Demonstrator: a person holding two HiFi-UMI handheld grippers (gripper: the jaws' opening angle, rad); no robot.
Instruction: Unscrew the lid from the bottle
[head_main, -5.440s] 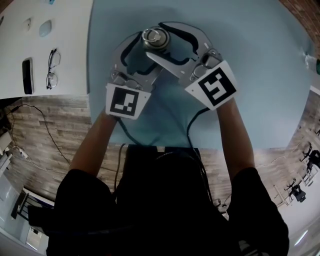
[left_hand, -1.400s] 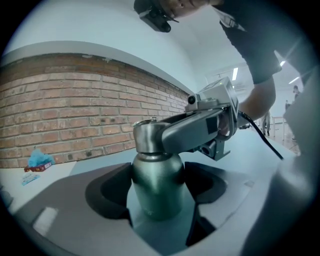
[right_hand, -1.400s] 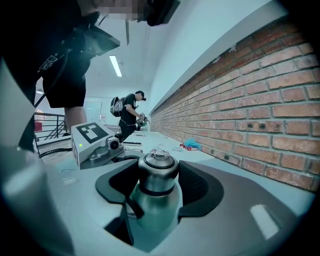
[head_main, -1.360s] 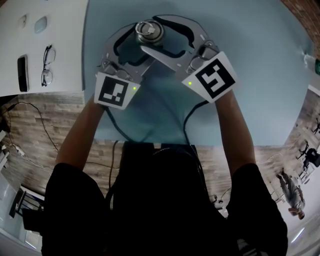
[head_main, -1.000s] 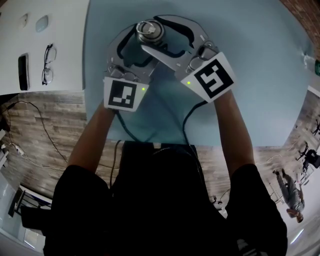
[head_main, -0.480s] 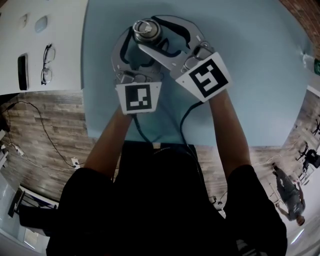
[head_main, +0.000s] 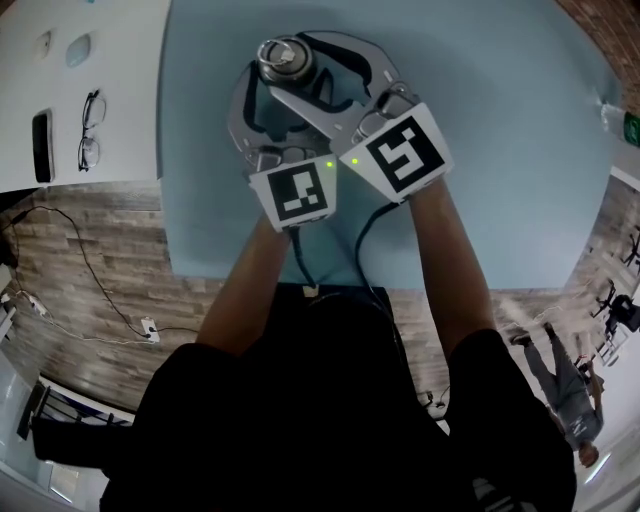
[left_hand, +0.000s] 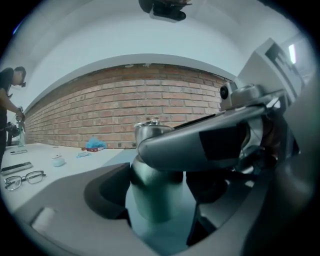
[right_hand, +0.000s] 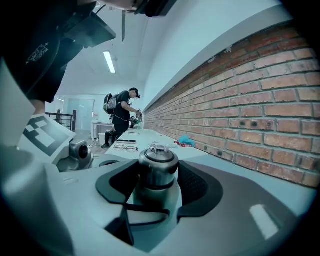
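Standing upright on the pale blue surface (head_main: 500, 180), the metal bottle (left_hand: 156, 200) is seen straight ahead of the person, with its lid (right_hand: 158, 161) seated on the neck and a small ring lying on top of the lid. The bottle is met by both tools from the near side.

The left gripper (left_hand: 157, 195) is set low, and its fingers (left_hand: 60, 210) are clamped on the bottle's body, the dark pads pressed against it on either side. The right gripper (right_hand: 157, 175) is set higher, and its fingers (right_hand: 240, 200) are clenched on the lid, which is nested in the curved hollows of the two pads. In the left gripper view one finger of the right gripper is seen crossing in front of the bottle's shoulder.

In the head view the two marker cubes are held just beside each other, the left one (head_main: 295, 195) nearer the person and the right one (head_main: 397, 150) slightly farther and to the right.

On a white table (head_main: 100, 40) to the left, a pair of glasses (head_main: 88, 130) and a dark phone (head_main: 41, 145) are laid well apart from the bottle. A brick wall (left_hand: 100, 115) is seen behind the surface.
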